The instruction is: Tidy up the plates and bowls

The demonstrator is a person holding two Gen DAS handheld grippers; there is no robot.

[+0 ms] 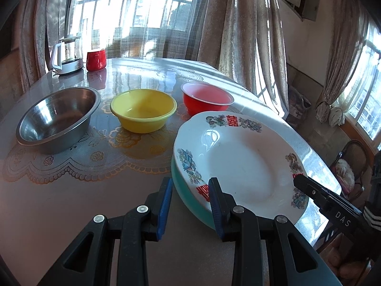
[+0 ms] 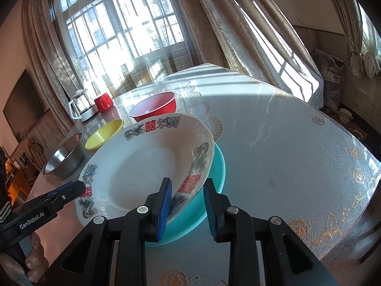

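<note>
A white plate (image 1: 238, 162) (image 2: 142, 166) with dragons and red characters lies tilted on a teal plate (image 1: 190, 205) (image 2: 215, 166), its right side raised. My right gripper (image 2: 187, 186) is rolled and shut on the white plate's right rim, one pad inside and one outside; its tip shows in the left wrist view too (image 1: 296, 181). My left gripper (image 1: 190, 186) (image 2: 81, 187) straddles both plates' left rims, open, with a gap at its left pad. Behind stand a steel bowl (image 1: 57, 116) (image 2: 64, 157), a yellow bowl (image 1: 142, 109) (image 2: 104, 133) and a red bowl (image 1: 207, 97) (image 2: 154, 106).
A glass kettle (image 1: 67, 54) and a red mug (image 1: 96, 59) stand at the table's far left corner by the curtained window. The table edge (image 1: 316, 166) runs close to the right of the plates, with a chair (image 1: 350, 166) beyond. Bare tablecloth (image 2: 285, 155) stretches right of the plates.
</note>
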